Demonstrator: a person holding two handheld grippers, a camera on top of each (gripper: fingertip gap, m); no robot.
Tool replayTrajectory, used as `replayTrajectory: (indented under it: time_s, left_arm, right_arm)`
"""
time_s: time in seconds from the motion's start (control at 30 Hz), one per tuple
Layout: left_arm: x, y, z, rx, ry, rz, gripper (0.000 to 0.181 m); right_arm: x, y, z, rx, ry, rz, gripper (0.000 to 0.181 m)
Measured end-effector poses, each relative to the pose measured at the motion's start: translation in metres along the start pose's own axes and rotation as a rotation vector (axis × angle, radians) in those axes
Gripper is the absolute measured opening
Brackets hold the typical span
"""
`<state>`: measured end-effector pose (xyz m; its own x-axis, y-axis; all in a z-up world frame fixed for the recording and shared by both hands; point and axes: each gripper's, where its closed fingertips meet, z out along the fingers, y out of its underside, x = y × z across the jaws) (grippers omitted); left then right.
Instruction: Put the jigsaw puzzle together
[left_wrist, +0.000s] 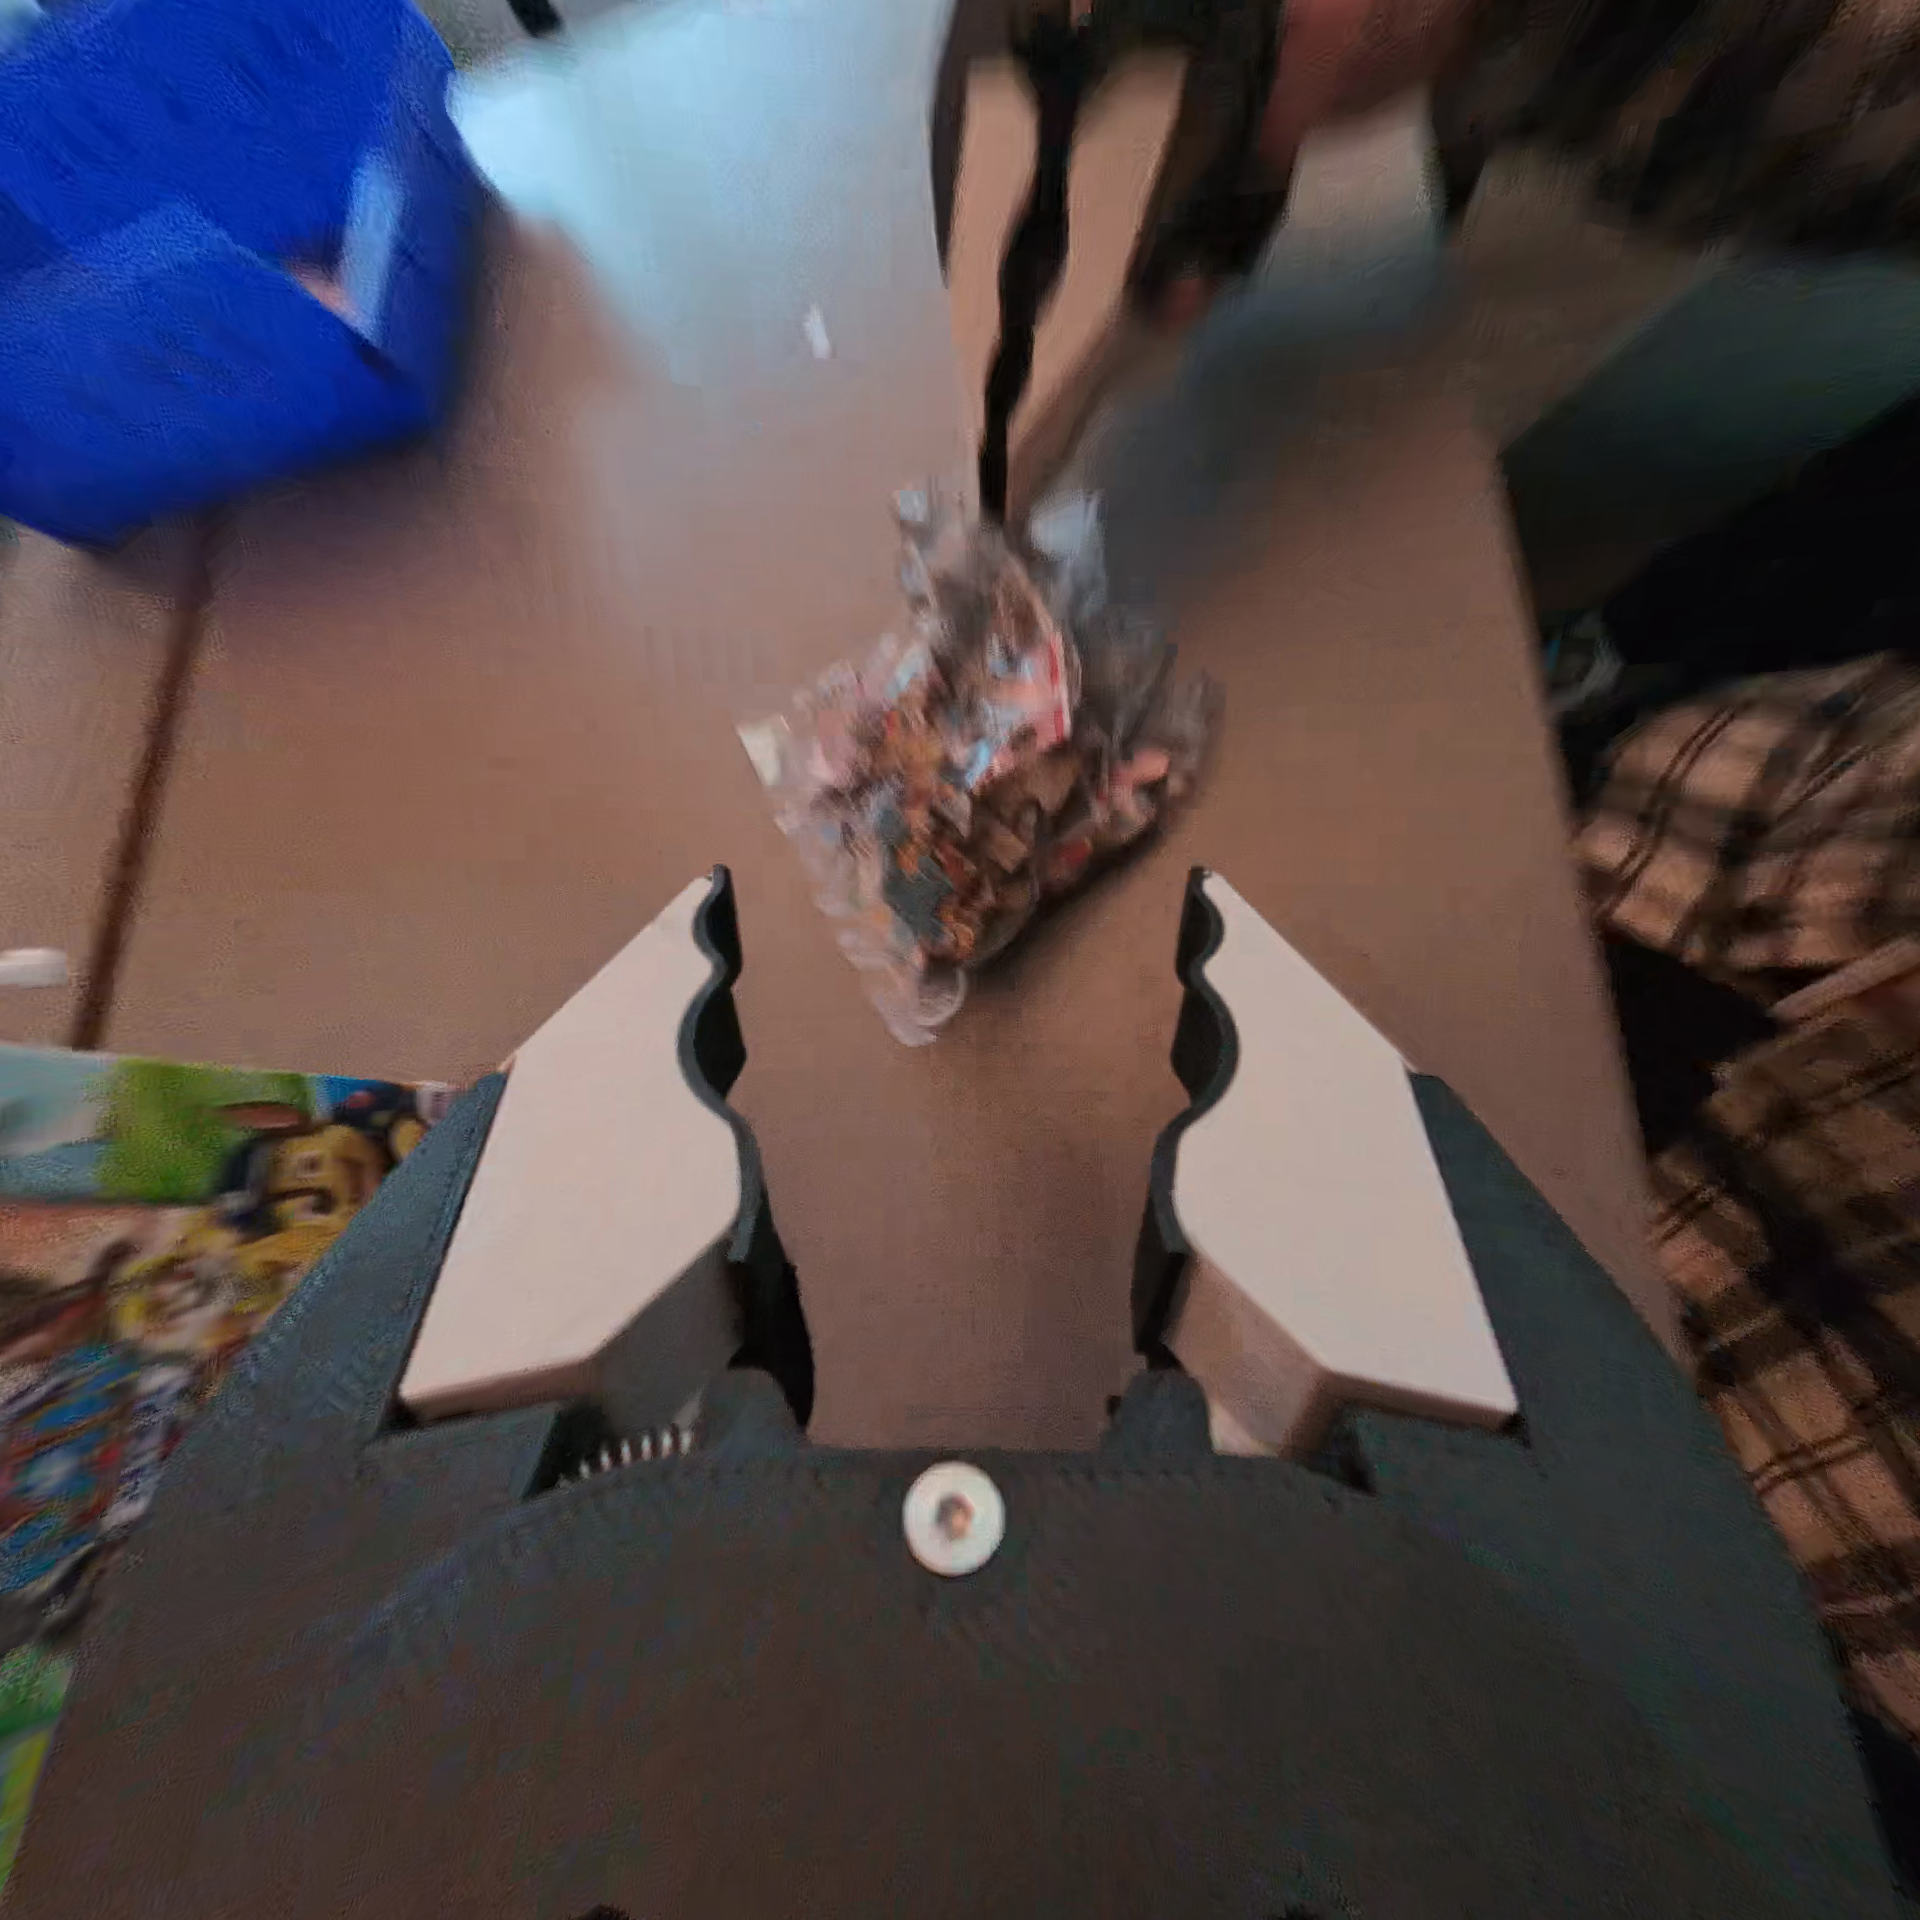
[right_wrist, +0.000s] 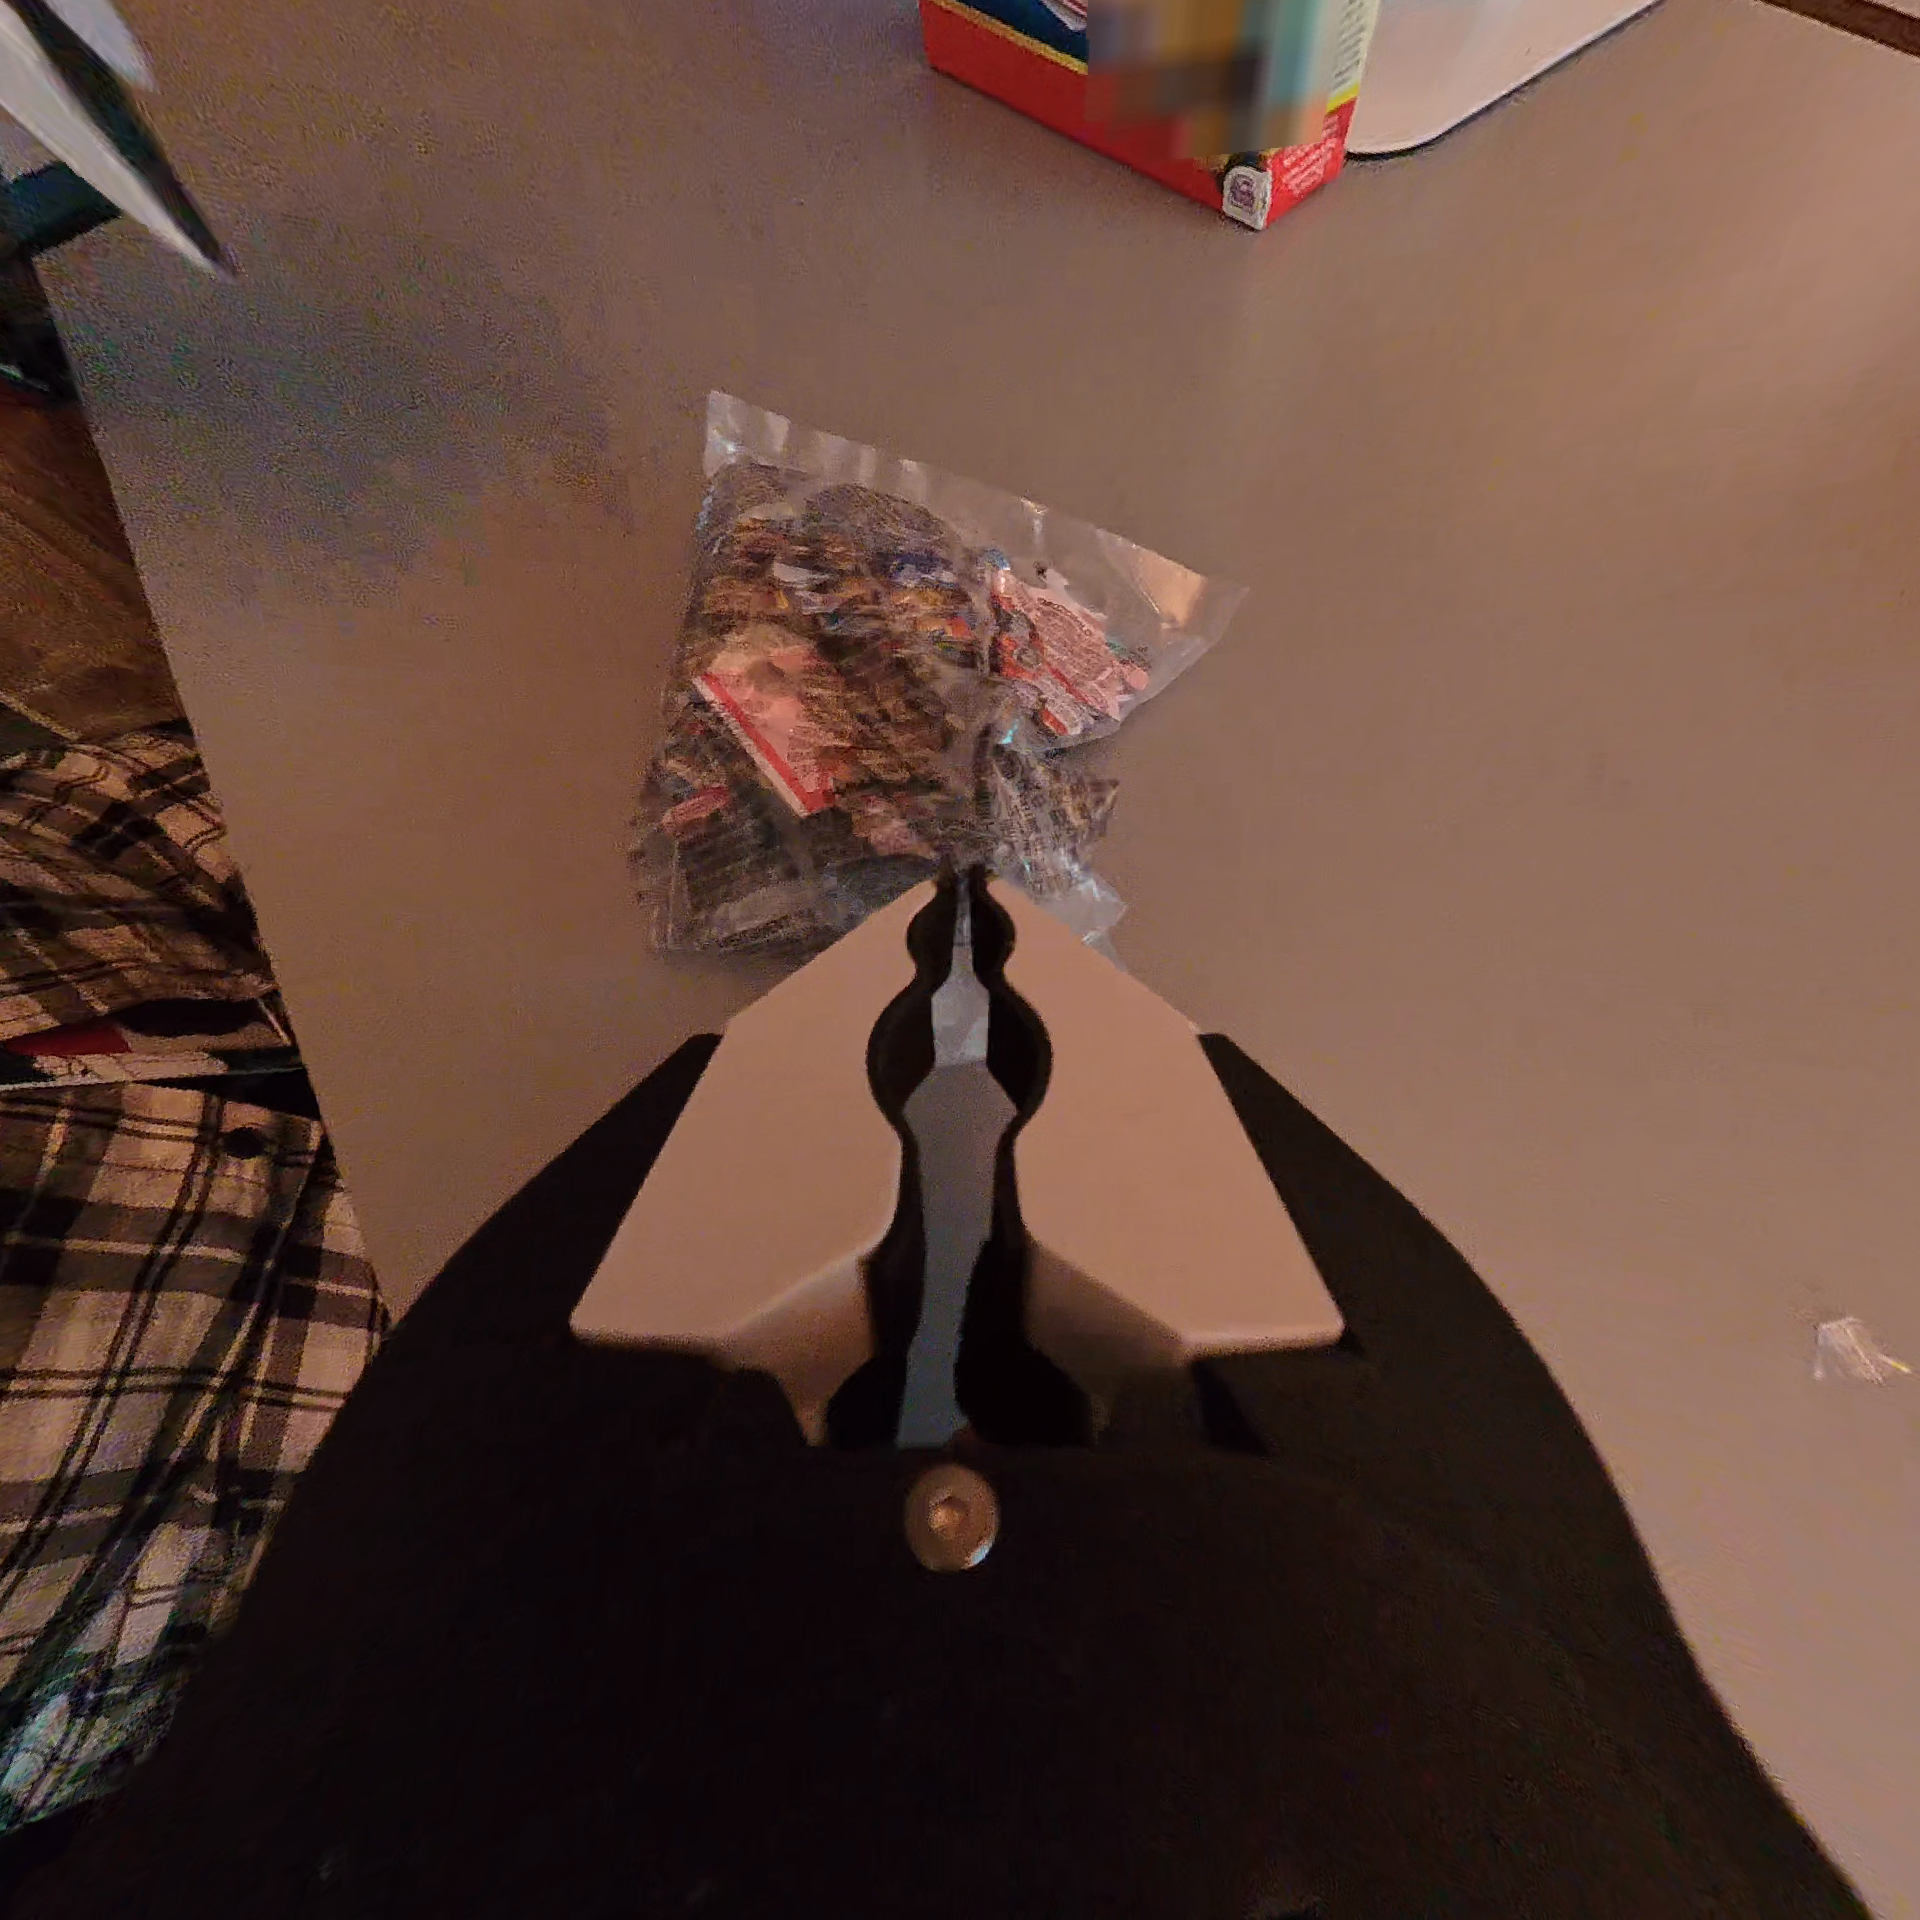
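At frame centre on the matte tan desk, a crinkled clear bag of jigsaw pieces lies, its near corner pinched by the right tool; the left tool gapes wide, empty.

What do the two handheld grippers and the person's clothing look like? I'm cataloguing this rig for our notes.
Both the left gripper and the right gripper have a black textured body, two pale beige wedge-shaped fingers lined with black wavy pads, and a silver screw at the centre. A small spring shows on the left one. The person wears a plaid shirt.
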<state>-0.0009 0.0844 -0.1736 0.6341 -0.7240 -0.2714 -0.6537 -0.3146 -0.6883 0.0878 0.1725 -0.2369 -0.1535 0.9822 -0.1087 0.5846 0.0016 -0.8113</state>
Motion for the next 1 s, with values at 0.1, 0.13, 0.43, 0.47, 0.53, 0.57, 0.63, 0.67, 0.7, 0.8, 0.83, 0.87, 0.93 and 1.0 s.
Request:
replayTrajectory:
  time_s: [0.1,0.13,0.43,0.47,0.53,0.57,0.63,0.67,0.7,0.8,0.83,0.87,0.93,1.0]
  left_arm:
    - [0.000,0.033,0.055,-0.081,0.106,-0.119,0.077]
    - [-0.004,0.034,0.062,-0.037,0.174,-0.216,0.078]
    - [-0.030,0.038,0.085,0.134,0.626,-0.805,0.047]
    - [-0.026,0.037,0.087,0.105,0.664,-0.813,0.041]
    - [-0.022,0.037,0.094,0.069,0.656,-0.783,0.018]
    - [-0.020,0.036,0.095,0.062,0.651,-0.755,0.013]
    - [-0.024,0.027,0.093,0.115,0.618,-0.722,0.000]
    - [-0.028,0.020,0.088,0.151,0.598,-0.716,0.000]
    - [-0.033,0.012,0.082,0.191,0.565,-0.693,0.000]
    - [-0.043,-0.022,0.048,0.296,0.474,-0.586,0.000]
    - [-0.042,-0.034,0.035,0.317,0.451,-0.533,0.000]
    - [-0.042,-0.045,0.025,0.320,0.413,-0.484,0.000]
    - [-0.039,-0.064,0.007,0.333,0.374,-0.417,0.000]
    - [-0.043,-0.072,-0.003,0.316,0.306,-0.367,0.000]
  right_arm:
    - [-0.012,-0.003,-0.004,-0.015,0.008,-0.089,0.000]
    - [-0.016,-0.004,-0.006,-0.016,0.006,-0.111,0.000]
    - [-0.040,0.000,-0.008,0.000,0.022,-0.252,0.000]
    - [-0.041,0.000,-0.007,0.007,0.020,-0.256,0.000]
    - [-0.043,0.000,-0.006,0.014,0.019,-0.268,0.000]
    - [-0.044,0.000,-0.005,0.018,0.017,-0.271,0.000]
    - [-0.047,-0.001,-0.007,0.024,0.010,-0.290,0.000]
    - [-0.049,0.000,-0.008,0.021,0.009,-0.302,0.000]
    - [-0.050,0.002,-0.010,0.008,0.010,-0.312,0.000]
    - [-0.048,0.014,-0.010,-0.043,0.006,-0.291,0.000]
    - [-0.045,0.015,-0.010,-0.048,0.009,-0.265,0.000]
    - [-0.042,0.014,-0.012,-0.038,0.020,-0.247,0.001]
    - [-0.046,-0.001,-0.021,0.039,0.012,-0.237,0.008]
    - [-0.052,-0.024,-0.030,0.140,0.004,-0.223,0.022]
